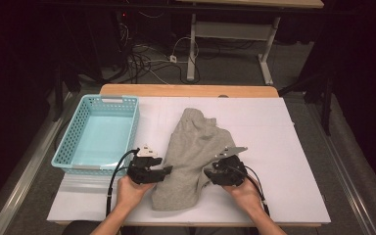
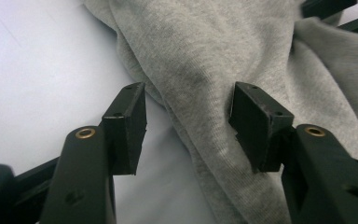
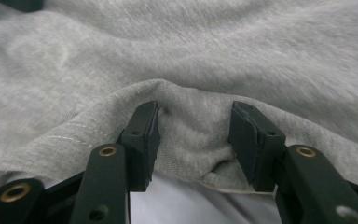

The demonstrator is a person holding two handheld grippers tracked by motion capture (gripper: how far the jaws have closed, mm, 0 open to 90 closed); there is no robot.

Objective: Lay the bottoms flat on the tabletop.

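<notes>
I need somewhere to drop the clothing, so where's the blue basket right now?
In the high view, the blue basket sits on the table's left side, left of the grey garment and just beyond the left hand-held gripper.

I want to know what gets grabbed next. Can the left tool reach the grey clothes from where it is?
Probably yes. The left tool sits right at the edge of the grey clothes, jaws apart with a fold of cloth lying between them, and nothing blocks the way. It has not pinched the cloth yet.

Table evenly lit from above, surroundings dark; high view soft, grainy; gripper views sharp, slight blur near edges.
</notes>
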